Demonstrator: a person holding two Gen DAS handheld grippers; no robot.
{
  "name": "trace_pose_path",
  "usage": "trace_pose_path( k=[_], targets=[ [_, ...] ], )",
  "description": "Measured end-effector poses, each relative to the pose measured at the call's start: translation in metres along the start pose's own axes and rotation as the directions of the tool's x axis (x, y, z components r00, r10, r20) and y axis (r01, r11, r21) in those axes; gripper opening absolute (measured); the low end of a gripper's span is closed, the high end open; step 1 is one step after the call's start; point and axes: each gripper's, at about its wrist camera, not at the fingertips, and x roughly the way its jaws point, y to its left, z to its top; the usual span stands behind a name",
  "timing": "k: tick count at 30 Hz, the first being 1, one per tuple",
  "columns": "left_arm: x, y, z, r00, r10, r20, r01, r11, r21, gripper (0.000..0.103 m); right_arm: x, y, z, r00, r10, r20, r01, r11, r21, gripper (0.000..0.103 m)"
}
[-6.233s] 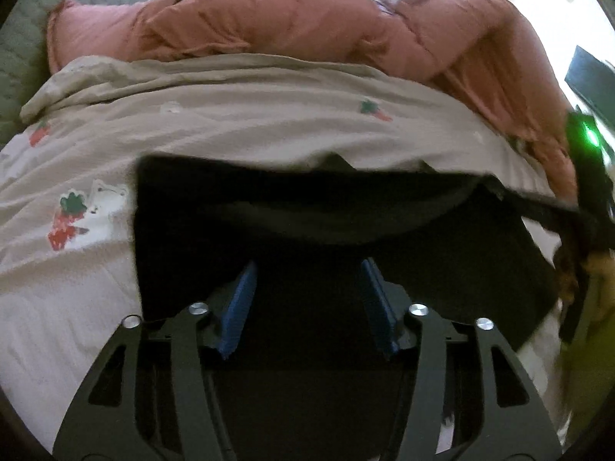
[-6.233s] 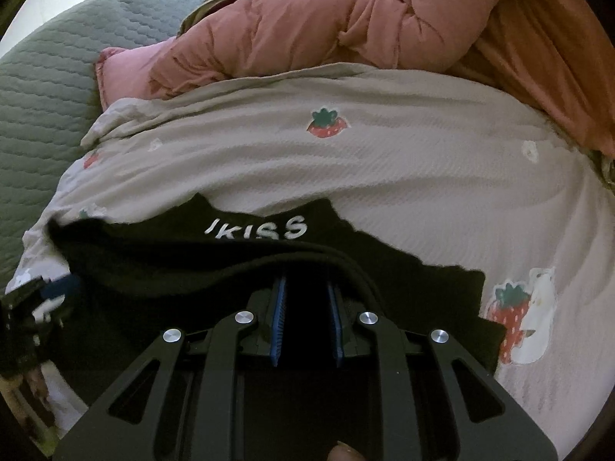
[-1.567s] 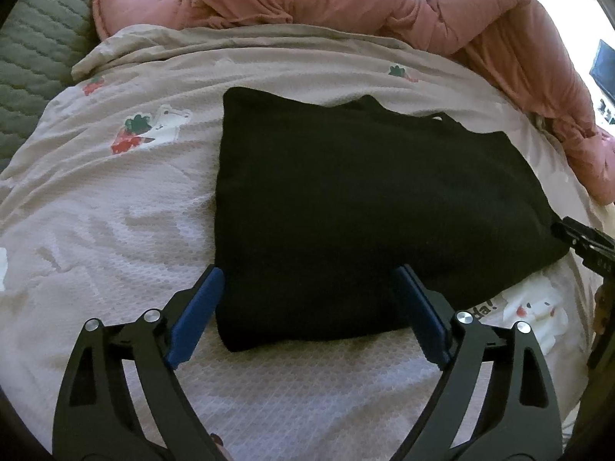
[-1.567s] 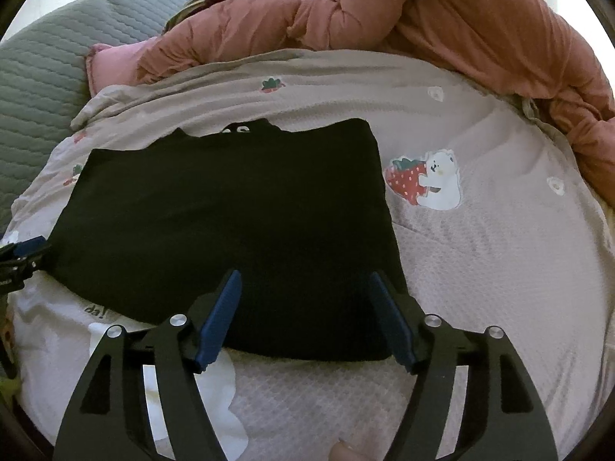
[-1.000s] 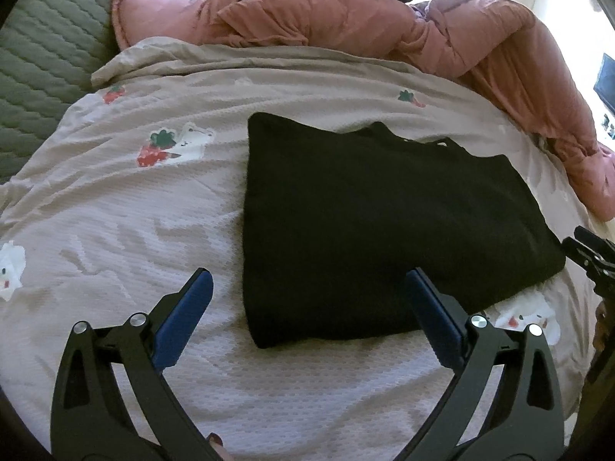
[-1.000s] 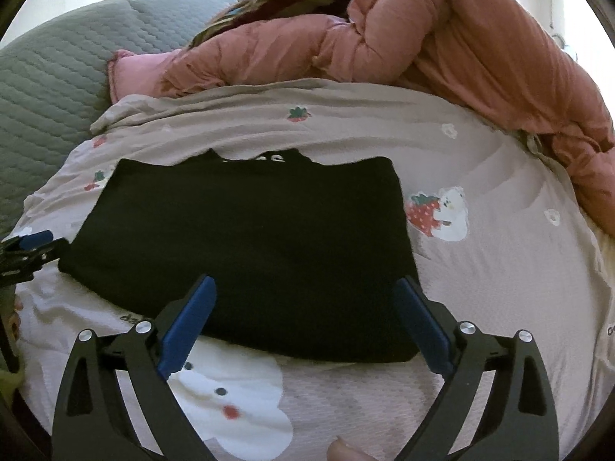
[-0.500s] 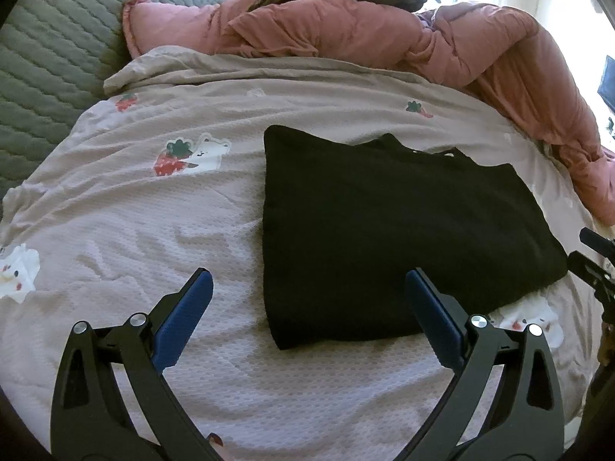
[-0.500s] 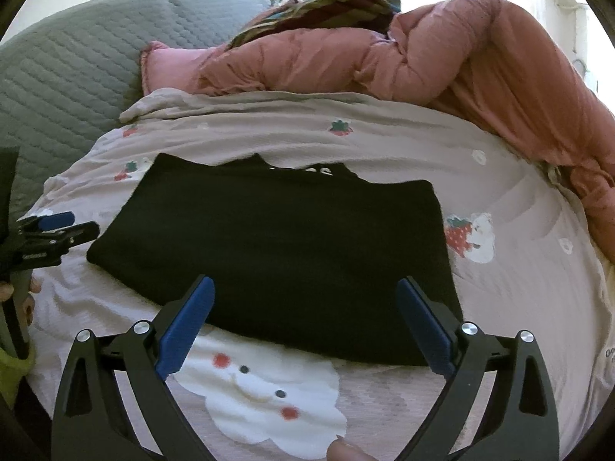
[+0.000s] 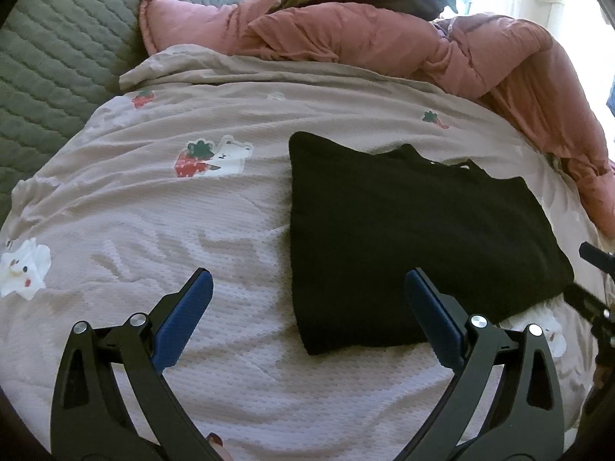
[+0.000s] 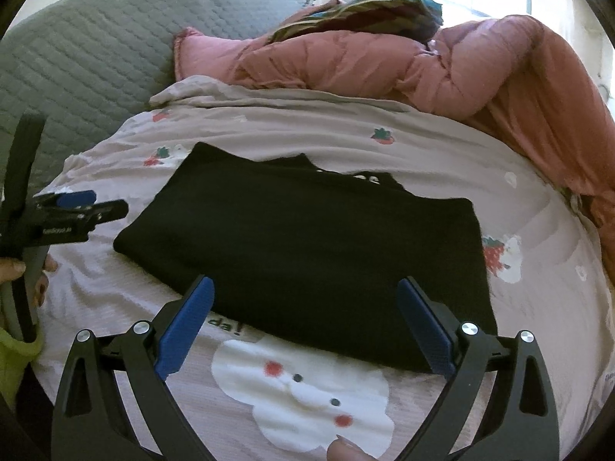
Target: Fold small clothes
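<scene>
Nearest the cameras, the left gripper [image 9: 307, 307] and the right gripper [image 10: 305, 317] hang above the bed with their blue fingers [image 9: 184, 319] spread wide apart and nothing between them. Both are clear of the cloth, the left toward the near left corner of the black garment [image 9: 403, 238], the right over its near edge; neither touches it. A hand [image 10: 23, 272] grips the left tool's handle at the garment's left, seen from the right wrist view.

The black garment lies flat on the printed bedsheet [image 9: 153, 230] as a tidy rectangle, doubled over, with a collar and a strip of white lettering [image 10: 365, 178] peeping out along its far edge. It looks released on purpose: squared edges and open fingers suggest one fold is complete and the tools are held off to judge the next one.

Beyond the garment, a pink quilt [image 9: 384, 42] is bunched up, and a grey quilted headboard [image 10: 96, 38] rises behind it.
</scene>
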Motion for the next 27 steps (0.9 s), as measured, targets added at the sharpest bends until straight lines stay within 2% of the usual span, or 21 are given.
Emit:
trace_pose_path(
  k=[12,27],
  targets=[
    [0.008,0.016,0.007,1.0,0.02,-0.015,-0.02,0.999,-0.03,0.094,0.026,0.051,0.007,0.999,0.036,-0.022,-0.038,0.991,-0.124,0.095],
    [0.03,0.035,0.024,0.997,0.063,-0.053,-0.066,0.997,-0.048,0.094,0.071,0.107,0.009,0.997,0.042,-0.068,-0.06,0.955,-0.29,0.095]
  ],
)
